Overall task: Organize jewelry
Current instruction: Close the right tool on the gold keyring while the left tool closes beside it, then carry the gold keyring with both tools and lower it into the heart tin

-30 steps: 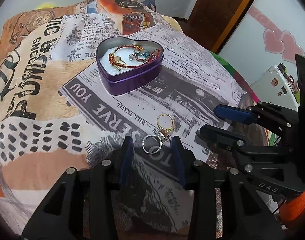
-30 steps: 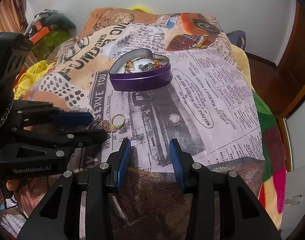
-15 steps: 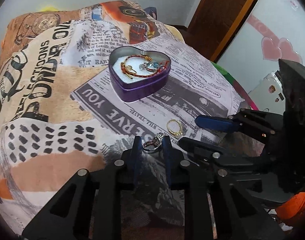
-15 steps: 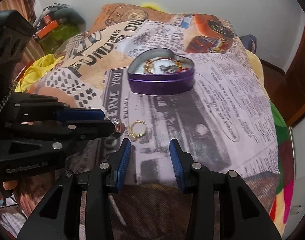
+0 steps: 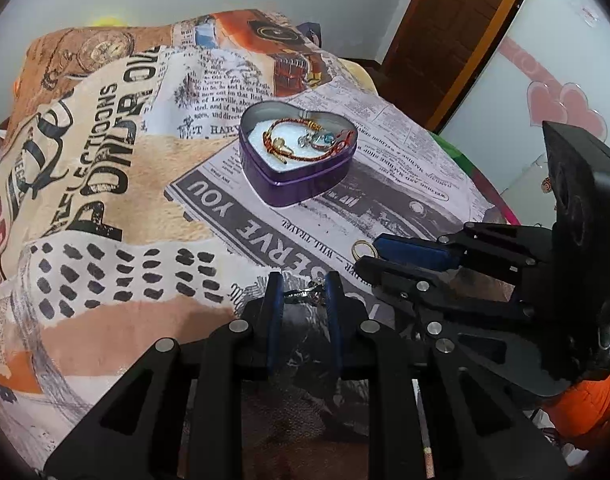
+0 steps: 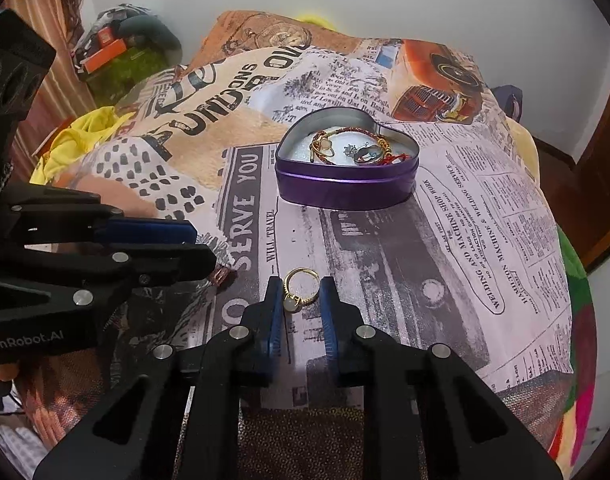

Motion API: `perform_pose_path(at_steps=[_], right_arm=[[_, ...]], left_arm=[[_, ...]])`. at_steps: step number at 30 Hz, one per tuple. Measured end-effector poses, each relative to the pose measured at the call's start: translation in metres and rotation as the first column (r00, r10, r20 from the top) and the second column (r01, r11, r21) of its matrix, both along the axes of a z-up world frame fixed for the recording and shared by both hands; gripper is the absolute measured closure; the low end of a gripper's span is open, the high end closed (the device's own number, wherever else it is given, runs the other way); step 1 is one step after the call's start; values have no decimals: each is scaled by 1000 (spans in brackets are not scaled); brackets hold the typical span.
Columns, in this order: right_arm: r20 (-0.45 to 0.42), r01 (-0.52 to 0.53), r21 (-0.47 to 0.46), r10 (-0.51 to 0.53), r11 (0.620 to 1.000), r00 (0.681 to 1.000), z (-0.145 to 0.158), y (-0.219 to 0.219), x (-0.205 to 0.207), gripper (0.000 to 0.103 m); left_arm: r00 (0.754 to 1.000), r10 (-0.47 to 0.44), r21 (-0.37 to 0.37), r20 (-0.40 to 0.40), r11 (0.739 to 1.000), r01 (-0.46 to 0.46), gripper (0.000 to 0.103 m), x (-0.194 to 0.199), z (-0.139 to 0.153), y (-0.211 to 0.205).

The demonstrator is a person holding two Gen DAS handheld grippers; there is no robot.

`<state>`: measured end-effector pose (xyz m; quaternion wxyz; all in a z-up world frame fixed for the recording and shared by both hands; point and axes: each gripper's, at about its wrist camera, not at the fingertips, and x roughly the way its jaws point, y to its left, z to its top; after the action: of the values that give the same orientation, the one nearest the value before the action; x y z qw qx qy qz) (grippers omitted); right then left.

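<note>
A purple heart-shaped tin [image 5: 305, 184] [image 6: 345, 190] stands open on the newspaper-print blanket [image 5: 105, 184], holding a red and gold bracelet [image 5: 301, 140] and small charms. My left gripper [image 5: 303, 292] is shut on a silver ring [image 5: 307, 294], lifted just off the blanket. My right gripper [image 6: 301, 292] has its fingers close on either side of a gold ring [image 6: 299, 288] that lies on the blanket; whether they grip it is unclear. The gold ring also shows in the left wrist view [image 5: 363, 248], beside the right gripper's fingers [image 5: 409, 254].
The blanket covers a rounded cushion that drops off at the right edge [image 6: 565, 320]. A wooden door [image 5: 457, 40] and a white panel with pink hearts [image 5: 565, 108] stand at the right. Yellow cloth [image 6: 77, 136] and clutter lie at the left.
My left gripper has shut on the silver ring and raised it slightly. My right gripper has moved forward and narrowed around the gold ring.
</note>
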<state>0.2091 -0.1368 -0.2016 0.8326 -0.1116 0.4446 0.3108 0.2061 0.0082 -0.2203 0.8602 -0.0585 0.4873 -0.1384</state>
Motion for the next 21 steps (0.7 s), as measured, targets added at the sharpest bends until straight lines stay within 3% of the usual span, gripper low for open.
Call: perform_pose_path(at_steps=[4, 5, 21], right_arm=[[6, 24, 19, -25, 1000, 1000, 3, -6, -1, 87], [5, 28, 28, -29, 999, 1000, 4, -7, -1, 95], [88, 78, 96, -87, 992, 992, 43, -27, -1, 96]], left_arm=[[1000, 0, 2, 17, 1000, 0, 83, -2, 7, -2], [1000, 1, 4, 20, 1000, -1, 83, -2, 9, -2], [992, 23, 24, 122, 999, -26, 83, 2, 53, -5]])
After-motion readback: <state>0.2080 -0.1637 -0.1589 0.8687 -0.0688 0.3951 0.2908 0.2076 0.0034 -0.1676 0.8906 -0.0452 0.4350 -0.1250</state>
